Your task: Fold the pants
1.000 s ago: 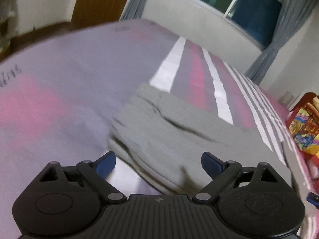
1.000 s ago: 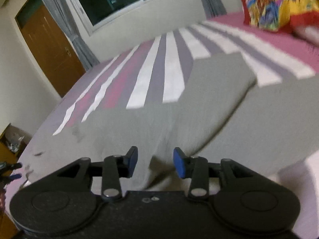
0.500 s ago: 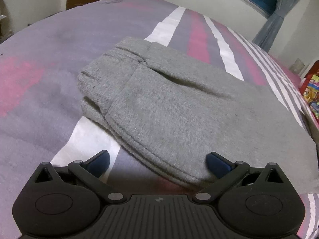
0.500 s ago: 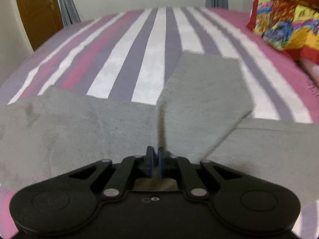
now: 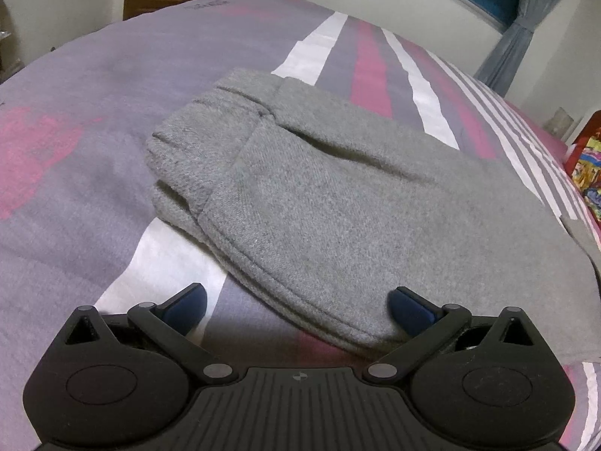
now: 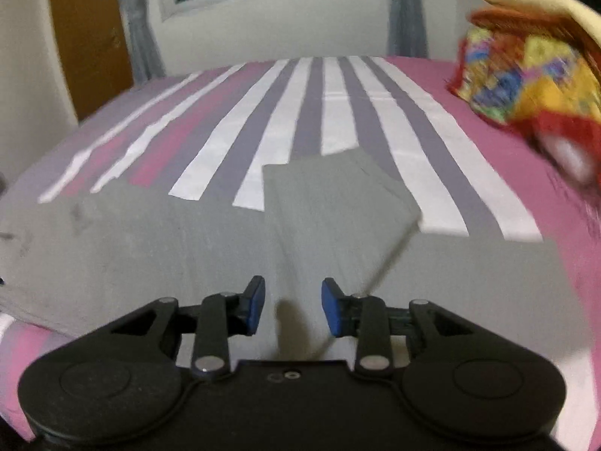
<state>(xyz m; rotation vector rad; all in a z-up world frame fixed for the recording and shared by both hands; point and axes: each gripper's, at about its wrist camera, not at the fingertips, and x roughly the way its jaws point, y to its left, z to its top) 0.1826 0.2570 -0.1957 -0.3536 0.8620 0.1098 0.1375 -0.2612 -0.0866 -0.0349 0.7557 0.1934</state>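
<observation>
Gray pants (image 5: pixel 338 203) spread on bed (image 5: pixel 75 188); soft, limp, floppy fleece. Left gripper (image 5: pixel 296 310) fingers wide apart, right gripper (image 6: pixel 293 306) fingers parted, both empty. Best pinched at hemmed edge.

Right of the grey pants (image 6: pixel 338 225), the colourful quilt (image 6: pixel 526 75) smears into blur, cut by the frame edge. Pants (image 5: pixel 357 206) run off the right edge, far end unseen.

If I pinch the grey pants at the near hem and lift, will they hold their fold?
Probably not: the grey pants look soft and thick, so they would likely droop. The fleecy surface should grip well, and they seem light.
</observation>
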